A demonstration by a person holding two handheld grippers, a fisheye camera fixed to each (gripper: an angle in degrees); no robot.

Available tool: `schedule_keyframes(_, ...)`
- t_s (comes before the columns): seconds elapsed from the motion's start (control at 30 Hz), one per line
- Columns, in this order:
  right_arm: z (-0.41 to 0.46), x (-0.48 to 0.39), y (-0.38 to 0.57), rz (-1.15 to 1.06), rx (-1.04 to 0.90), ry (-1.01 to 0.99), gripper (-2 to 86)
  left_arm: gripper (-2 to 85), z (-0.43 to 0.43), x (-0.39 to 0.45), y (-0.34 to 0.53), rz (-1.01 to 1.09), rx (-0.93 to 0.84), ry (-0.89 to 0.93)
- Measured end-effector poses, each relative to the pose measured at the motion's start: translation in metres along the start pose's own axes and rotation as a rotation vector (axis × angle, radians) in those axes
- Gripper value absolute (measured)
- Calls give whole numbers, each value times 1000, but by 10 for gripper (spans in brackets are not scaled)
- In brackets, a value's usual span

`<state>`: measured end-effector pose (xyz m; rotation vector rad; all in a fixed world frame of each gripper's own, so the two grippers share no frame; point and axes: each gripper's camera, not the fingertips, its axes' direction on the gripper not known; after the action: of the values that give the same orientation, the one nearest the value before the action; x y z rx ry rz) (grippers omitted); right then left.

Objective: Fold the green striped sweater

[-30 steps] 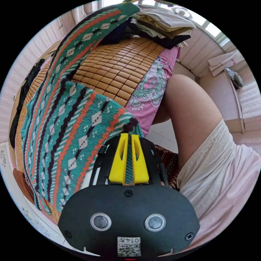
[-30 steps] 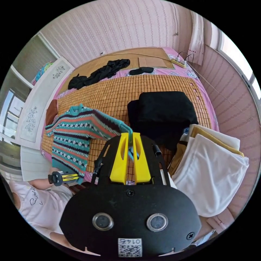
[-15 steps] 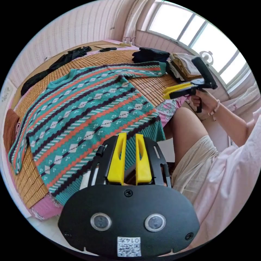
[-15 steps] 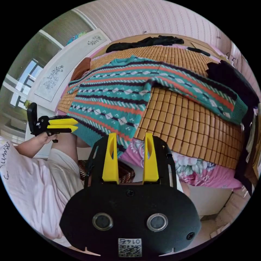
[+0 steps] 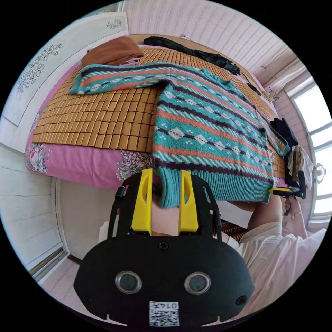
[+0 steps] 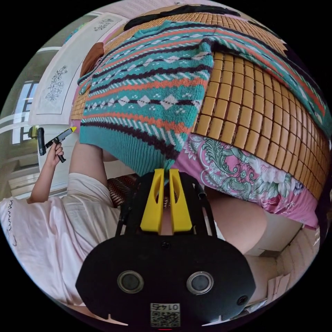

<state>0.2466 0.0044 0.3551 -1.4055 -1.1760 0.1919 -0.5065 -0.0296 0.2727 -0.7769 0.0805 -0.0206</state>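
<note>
**Both grippers at sweater hem corners**

The green striped sweater is lying spread flat on the bamboo mat, its ribbed hem hanging over the bed edge. The left gripper is standing with jaws apart, one hem corner sitting between them, not clamped. The right gripper jaws are sitting nearly closed just below the other hem corner; a grip cannot be confirmed.
</note>
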Motion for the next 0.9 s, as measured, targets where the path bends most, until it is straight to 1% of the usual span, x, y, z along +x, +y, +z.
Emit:
schedule_keyframes(0.13, 16, 0, -28, 31, -127, 10, 21, 106, -7, -41, -3, -125, 71, 103)
schedule_keyframes(0.2, 16, -18, -47, 8, -219, 149, 24, 104, -12, -65, -9, -180, 110, 138)
schedule_keyframes(0.23, 12, -25, -51, -6, -223, 193, 24, 103, -17, -82, -15, -213, 144, 146)
schedule_keyframes(0.3, -9, -60, -76, -111, -169, 325, 27, 98, -26, -108, -24, -251, 201, 139)
schedule_keyframes(0.33, -15, -71, -84, -149, -137, 339, 29, 93, -31, -125, -32, -274, 236, 124)
schedule_keyframes(0.4, -37, -126, -119, -328, 42, 383, 39, 85, -35, -152, -47, -320, 277, 100)
schedule_keyframes(0.43, -40, -141, -129, -370, 91, 396, 43, 85, -36, -171, -58, -359, 297, 91)
schedule_keyframes(0.5, -39, -204, -173, -548, 223, 401, 81, 92, -37, -199, -75, -419, 327, 105)
schedule_keyframes(0.53, -36, -220, -185, -587, 239, 398, 87, 96, -36, -215, -88, -456, 334, 124)
schedule_keyframes(0.6, -13, -282, -228, -744, 297, 381, 86, 99, -36, -237, -106, -512, 367, 145)
schedule_keyframes(0.67, 14, -326, -259, -842, 280, 388, 67, 101, -27, -258, -132, -561, 377, 194)
schedule_keyframes(0.73, 46, -366, -293, -896, 181, 426, 62, 105, -15, -268, -150, -583, 345, 215)
schedule_keyframes(0.8, 81, -407, -332, -930, 114, 470, 92, 109, -5, -272, -163, -601, 319, 182)
schedule_keyframes(0.9, 108, -439, -368, -918, 99, 495, 120, 112, 12, -277, -180, -605, 261, 146)
